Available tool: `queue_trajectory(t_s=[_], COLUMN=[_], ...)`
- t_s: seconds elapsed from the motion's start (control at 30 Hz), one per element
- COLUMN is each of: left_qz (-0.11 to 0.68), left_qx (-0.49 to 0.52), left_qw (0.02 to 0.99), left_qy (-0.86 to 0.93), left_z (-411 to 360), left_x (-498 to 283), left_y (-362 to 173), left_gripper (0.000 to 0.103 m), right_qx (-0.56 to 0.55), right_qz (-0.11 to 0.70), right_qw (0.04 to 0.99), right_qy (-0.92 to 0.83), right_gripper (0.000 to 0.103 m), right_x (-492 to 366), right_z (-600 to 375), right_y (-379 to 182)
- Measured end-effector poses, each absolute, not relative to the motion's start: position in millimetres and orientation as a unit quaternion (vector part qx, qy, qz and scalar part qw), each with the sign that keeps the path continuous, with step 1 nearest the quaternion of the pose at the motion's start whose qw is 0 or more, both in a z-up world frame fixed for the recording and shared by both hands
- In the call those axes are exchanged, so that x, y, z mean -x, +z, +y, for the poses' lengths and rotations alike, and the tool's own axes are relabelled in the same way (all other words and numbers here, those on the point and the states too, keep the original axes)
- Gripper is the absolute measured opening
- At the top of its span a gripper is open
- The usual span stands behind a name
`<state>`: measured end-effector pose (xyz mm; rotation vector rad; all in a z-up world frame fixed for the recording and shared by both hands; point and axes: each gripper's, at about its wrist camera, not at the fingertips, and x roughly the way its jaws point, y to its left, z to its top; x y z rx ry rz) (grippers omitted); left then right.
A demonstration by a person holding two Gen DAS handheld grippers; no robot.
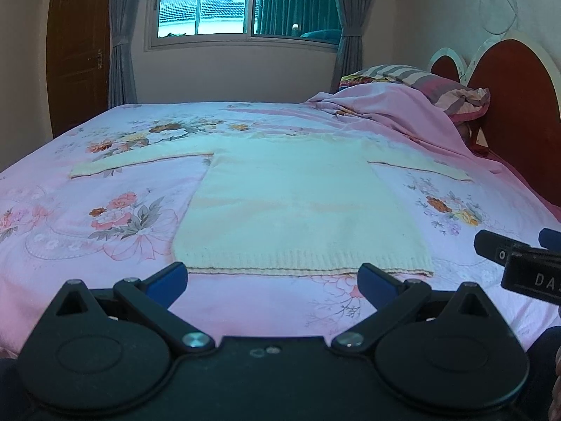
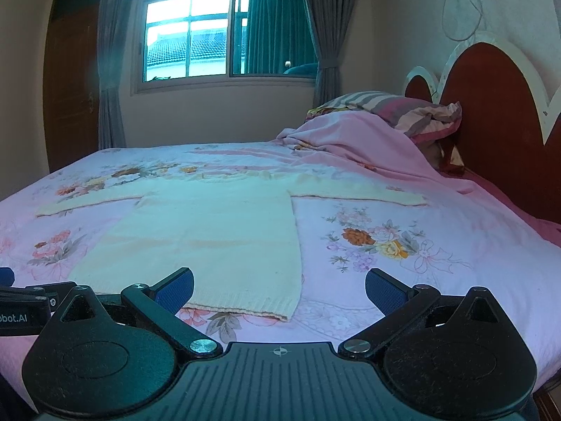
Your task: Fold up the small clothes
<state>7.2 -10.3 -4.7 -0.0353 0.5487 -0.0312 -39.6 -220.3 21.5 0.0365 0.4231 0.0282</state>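
A pale cream knitted sweater (image 1: 298, 207) lies flat on the bed, both sleeves spread out sideways, its ribbed hem toward me. It also shows in the right wrist view (image 2: 210, 238). My left gripper (image 1: 271, 282) is open and empty, just in front of the hem, its blue pads (image 1: 168, 280) wide apart. My right gripper (image 2: 278, 289) is open and empty, in front of the hem's right corner. The right gripper also shows at the edge of the left wrist view (image 1: 519, 263), and the left gripper at the left edge of the right wrist view (image 2: 24, 301).
The bed has a pink floral sheet (image 1: 105, 217). A bunched pink blanket (image 1: 385, 112) and striped pillows (image 1: 431, 84) lie at the head, by a red headboard (image 1: 512, 105). A window (image 1: 210, 3) with curtains and a brown door (image 1: 77, 52) are beyond the bed.
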Motion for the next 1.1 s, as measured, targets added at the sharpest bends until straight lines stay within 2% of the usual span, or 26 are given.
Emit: queue_trajectory(t_s=[1.1], left_qz=[0.266], left_qx=[0.02], left_qw=[0.964], left_qy=[-0.015], left_z=[-13.2], left_x=[-1.2], left_y=[-3.3], left_gripper=[0.102], right_qx=[-0.013], right_qz=[0.205], right_qw=[0.979], right_qy=[0.016], right_gripper=[0.103], right_x=[43.7], right_z=[-219.0], right_y=[25.0])
